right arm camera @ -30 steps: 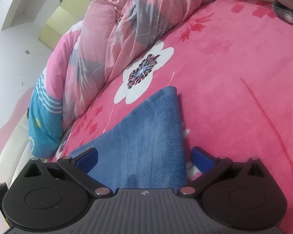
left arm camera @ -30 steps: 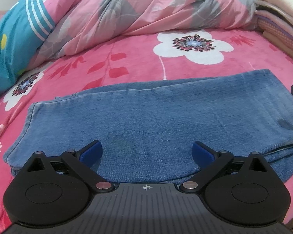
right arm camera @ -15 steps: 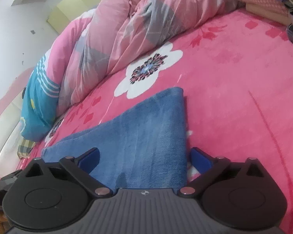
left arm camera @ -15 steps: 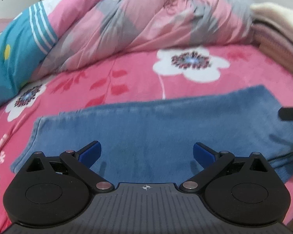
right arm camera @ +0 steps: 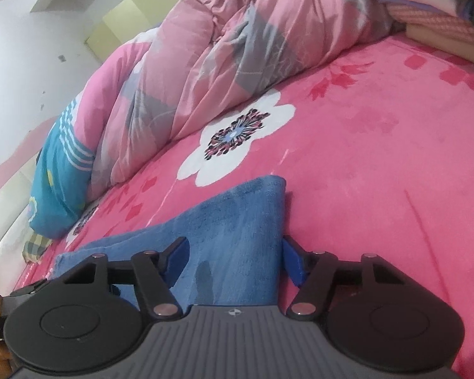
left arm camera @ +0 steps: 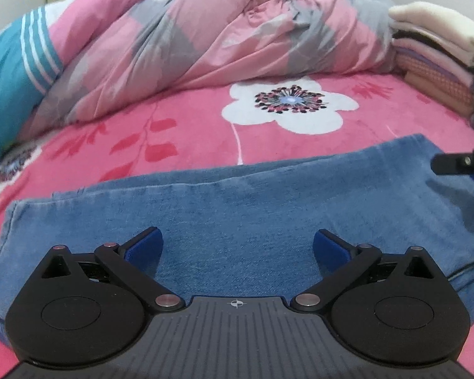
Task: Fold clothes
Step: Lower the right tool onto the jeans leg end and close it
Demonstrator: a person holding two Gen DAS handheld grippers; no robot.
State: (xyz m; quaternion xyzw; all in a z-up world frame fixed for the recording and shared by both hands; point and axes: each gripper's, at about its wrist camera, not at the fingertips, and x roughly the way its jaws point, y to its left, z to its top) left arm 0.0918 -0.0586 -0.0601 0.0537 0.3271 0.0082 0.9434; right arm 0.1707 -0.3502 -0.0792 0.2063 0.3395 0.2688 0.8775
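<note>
While right jaws close, jeans [right arm camera: 237, 237] between, left view shows stacked clothes [left arm camera: 433, 50].

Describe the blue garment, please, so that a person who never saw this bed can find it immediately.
Look at the pink bedspread with the big white flower. In front of that flower, nearer than the rumpled pink and grey quilt, blue jeans lie flat, folded into a long band. They are the only denim and the only blue piece lying alone, away from the stack of folded clothes.
</note>
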